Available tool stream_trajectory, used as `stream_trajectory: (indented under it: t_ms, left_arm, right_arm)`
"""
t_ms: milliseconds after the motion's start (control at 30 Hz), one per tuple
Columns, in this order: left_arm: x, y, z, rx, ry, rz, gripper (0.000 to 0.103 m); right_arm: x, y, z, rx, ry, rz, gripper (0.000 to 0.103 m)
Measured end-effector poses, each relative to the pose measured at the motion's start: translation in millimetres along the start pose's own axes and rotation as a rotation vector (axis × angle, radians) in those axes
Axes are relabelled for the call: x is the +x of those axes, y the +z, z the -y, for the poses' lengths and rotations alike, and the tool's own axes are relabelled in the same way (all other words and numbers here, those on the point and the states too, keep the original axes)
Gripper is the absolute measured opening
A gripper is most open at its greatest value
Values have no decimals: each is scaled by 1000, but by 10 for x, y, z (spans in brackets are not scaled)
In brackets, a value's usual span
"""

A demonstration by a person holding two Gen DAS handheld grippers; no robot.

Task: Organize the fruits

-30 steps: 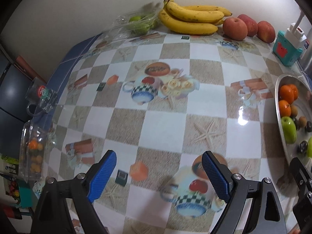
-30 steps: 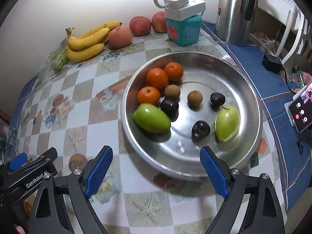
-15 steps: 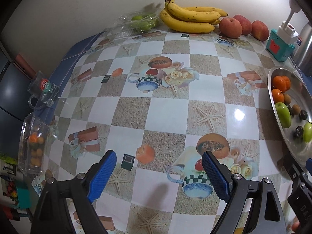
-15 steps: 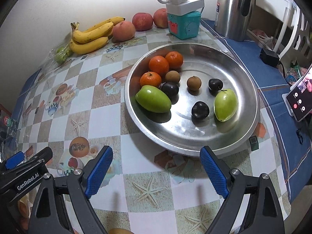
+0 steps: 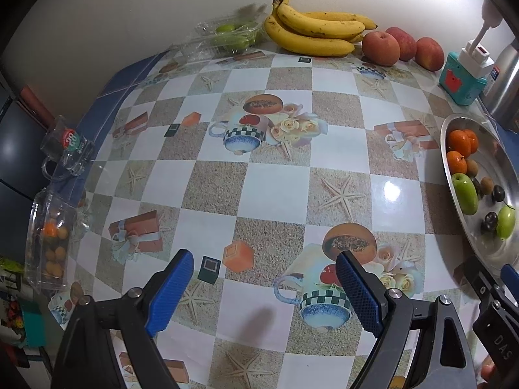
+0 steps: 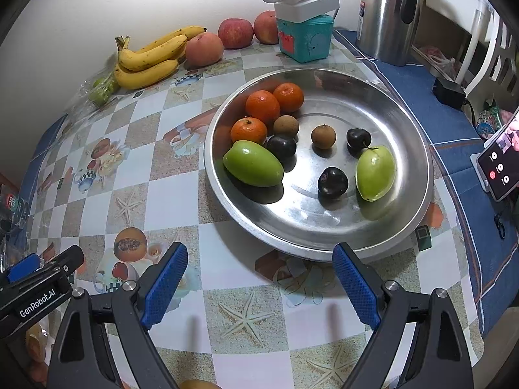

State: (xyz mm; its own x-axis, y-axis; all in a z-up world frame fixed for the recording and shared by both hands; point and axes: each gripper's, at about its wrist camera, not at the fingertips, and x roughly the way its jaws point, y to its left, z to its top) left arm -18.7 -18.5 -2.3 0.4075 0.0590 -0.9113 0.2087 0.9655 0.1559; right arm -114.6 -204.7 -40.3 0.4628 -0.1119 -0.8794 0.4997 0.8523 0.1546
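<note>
A steel dish (image 6: 408, 120) (image 5: 506, 159) holds three oranges (image 6: 262, 106), two green fruits (image 6: 253, 163), dark plums (image 6: 332, 179) and small brown fruits (image 6: 323, 136). My right gripper (image 6: 259, 278) hangs open just in front of the dish's near rim, nothing between its blue pads. Over the patterned tablecloth, left of the dish, my left gripper (image 5: 264, 287) is open and empty. Bananas (image 5: 311, 32) (image 6: 149, 60) and three red apples (image 5: 381, 47) (image 6: 235, 32) lie along the back wall.
A clear box of green fruits (image 5: 227, 37) sits left of the bananas. A teal box with a white power strip (image 6: 305, 29) and a steel kettle (image 6: 386, 16) stand behind the dish. A phone (image 6: 499, 168) lies at the right; a glass mug (image 5: 66, 146) and a clear container of small orange fruits (image 5: 48, 243) at the left edge.
Both views have pulled back and up a little: the dish and the back-wall fruit sit farther off. Both grippers stay open and empty.
</note>
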Motion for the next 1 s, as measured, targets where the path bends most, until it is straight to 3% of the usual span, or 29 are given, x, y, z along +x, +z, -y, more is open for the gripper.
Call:
stream_trajectory:
  t_ms: [1000]
  left_arm:
    - [-52, 35, -8, -9, -32, 12, 91]
  right_arm:
    - [16, 7, -2, -4, -10, -5, 91]
